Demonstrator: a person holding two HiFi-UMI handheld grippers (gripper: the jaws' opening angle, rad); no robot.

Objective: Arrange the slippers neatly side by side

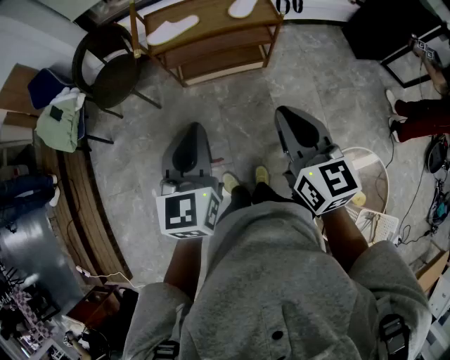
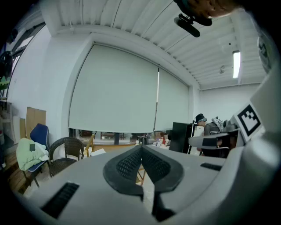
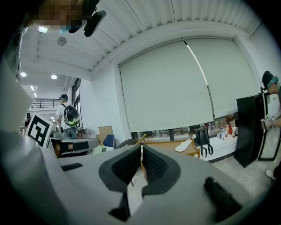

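Observation:
Two white slippers lie apart on top of a low wooden rack at the far side of the floor: one toward its left, the other at the back edge, partly cut off. My left gripper and right gripper hang in front of my body, well short of the rack, both shut and holding nothing. In the left gripper view the shut jaws point at the rack. In the right gripper view one slipper shows on the rack top beyond the shut jaws.
A dark wicker chair stands left of the rack, and a blue chair with pale green cloth further left. A person's legs and a black cabinet are at the right. A white round frame lies by my right arm.

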